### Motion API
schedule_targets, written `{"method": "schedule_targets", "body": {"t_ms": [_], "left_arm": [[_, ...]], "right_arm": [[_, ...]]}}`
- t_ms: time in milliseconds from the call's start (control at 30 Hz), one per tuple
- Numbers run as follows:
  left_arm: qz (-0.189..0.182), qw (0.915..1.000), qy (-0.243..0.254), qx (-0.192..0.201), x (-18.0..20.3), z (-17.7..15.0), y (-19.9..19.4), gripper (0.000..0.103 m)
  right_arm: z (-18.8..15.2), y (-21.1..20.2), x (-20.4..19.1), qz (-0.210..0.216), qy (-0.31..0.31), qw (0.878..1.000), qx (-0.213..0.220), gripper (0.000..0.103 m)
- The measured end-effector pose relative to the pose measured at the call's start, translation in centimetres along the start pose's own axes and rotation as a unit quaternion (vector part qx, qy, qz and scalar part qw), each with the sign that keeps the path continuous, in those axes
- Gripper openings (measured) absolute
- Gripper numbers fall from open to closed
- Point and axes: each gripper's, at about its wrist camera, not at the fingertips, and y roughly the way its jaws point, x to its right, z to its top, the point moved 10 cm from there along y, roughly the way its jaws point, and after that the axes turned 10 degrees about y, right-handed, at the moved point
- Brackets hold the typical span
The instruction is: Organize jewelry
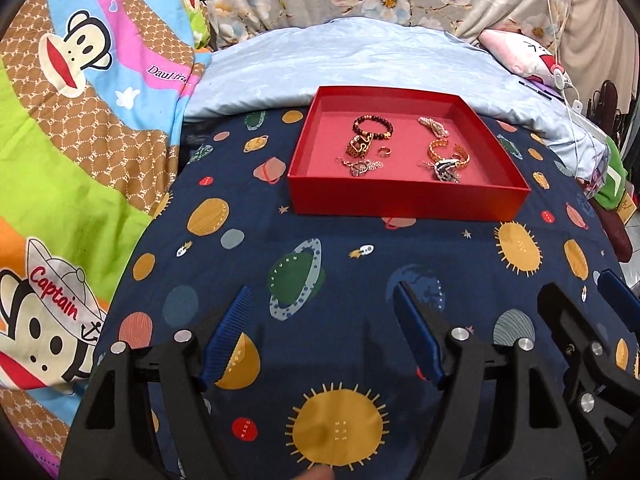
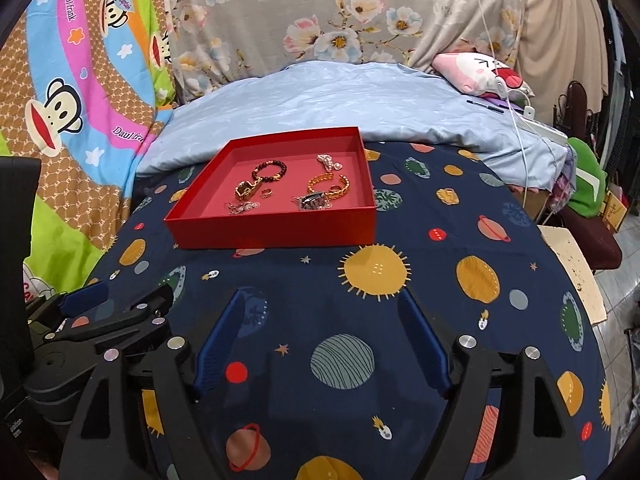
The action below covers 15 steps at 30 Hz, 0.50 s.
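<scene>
Red cardboard tray holding the jewelry sits at twelve o'clock on the planet-print cloth. Left gripper and right gripper hover with jaws apart, empty, at six o'clock.

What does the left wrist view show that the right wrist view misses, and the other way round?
Only the left wrist view: a cartoon monkey print with a "Captain" hat on the colourful blanket. Only the right wrist view: a cream speckled board beside the bed and tiled floor. Both: the shallow red cardboard tray holding jewelry, including a dark beaded bracelet, on the navy planet-print sheet, and both grippers, left gripper and right gripper, jaws open and empty.
</scene>
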Motion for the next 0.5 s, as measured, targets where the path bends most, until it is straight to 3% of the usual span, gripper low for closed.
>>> {"method": "schedule_targets", "body": {"t_ms": [500], "left_arm": [[0.027,0.9996,0.004,0.005,-0.33,-0.95,-0.89,0.074]], "right_arm": [[-0.93,-0.59,0.15,-0.007,0.002,1.0,0.0,0.078]]}}
